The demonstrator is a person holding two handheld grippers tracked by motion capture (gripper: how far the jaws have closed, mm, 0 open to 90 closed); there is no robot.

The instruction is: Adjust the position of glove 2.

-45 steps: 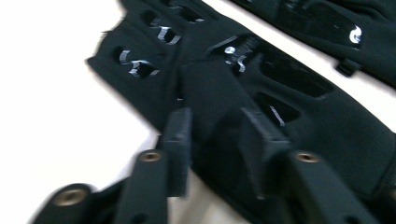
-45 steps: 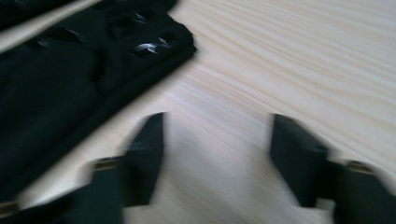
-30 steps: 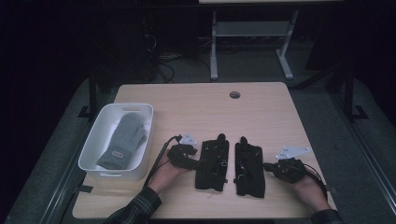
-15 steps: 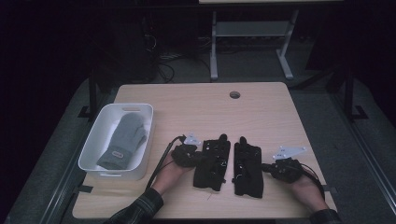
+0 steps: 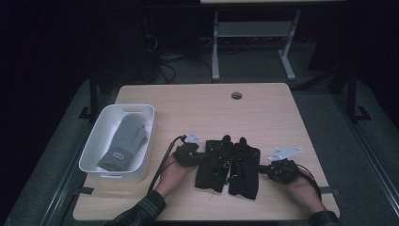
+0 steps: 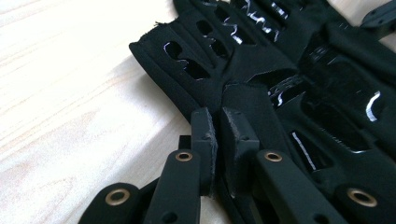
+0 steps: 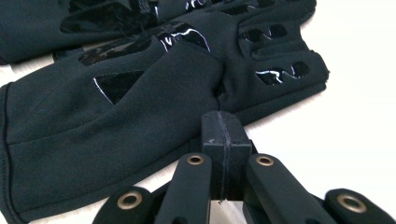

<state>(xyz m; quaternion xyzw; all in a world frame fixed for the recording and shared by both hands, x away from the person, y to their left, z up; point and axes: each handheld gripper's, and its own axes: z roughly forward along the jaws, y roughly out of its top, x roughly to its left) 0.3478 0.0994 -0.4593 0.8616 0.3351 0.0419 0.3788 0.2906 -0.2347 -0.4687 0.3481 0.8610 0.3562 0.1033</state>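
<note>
Gloves, two soft black ones (image 5: 229,165) lying side by side near the table's (image 5: 263,110) front edge, limp and light, best pinched at an outer edge; left gripper (image 6: 219,133) has just been closing on fabric, right gripper (image 7: 223,135) shut empty.

Plaid sleeve (image 5: 141,213), black hand-held grippers

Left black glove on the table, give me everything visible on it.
The left black glove lies flat on the table, fingers pointing away from the person, edge to edge with the right black glove. It looks like soft matte fabric with glossy grip patches. The left gripper has just been closing on its outer edge.
</note>
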